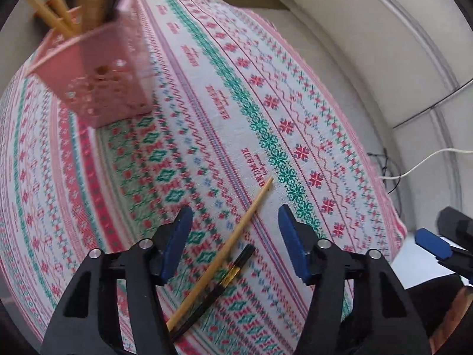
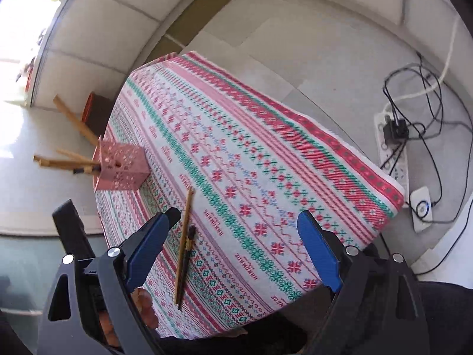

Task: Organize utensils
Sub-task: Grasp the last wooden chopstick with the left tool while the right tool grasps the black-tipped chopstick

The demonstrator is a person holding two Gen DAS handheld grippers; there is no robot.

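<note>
A light wooden chopstick [image 1: 230, 242] and a shorter black chopstick [image 1: 224, 281] lie side by side on the patterned tablecloth [image 1: 207, 148]. My left gripper [image 1: 235, 216] is open and empty, its blue pads either side of them, just above the cloth. A pink perforated utensil holder [image 1: 103, 74] with several wooden chopsticks stands at the far left. In the right wrist view the wooden chopstick [image 2: 184, 242] and black chopstick [image 2: 186, 261] lie left of centre. My right gripper [image 2: 236, 224] is open and empty above the cloth. The holder [image 2: 119, 170] sits at the table's left edge.
The tablecloth [image 2: 266, 162] covers a small table with edges close on all sides. A power strip [image 2: 393, 145] with cables lies on the floor to the right. A brown box [image 2: 96, 109] stands on the floor beyond the holder. The right gripper shows at the left wrist view's right edge [image 1: 443, 242].
</note>
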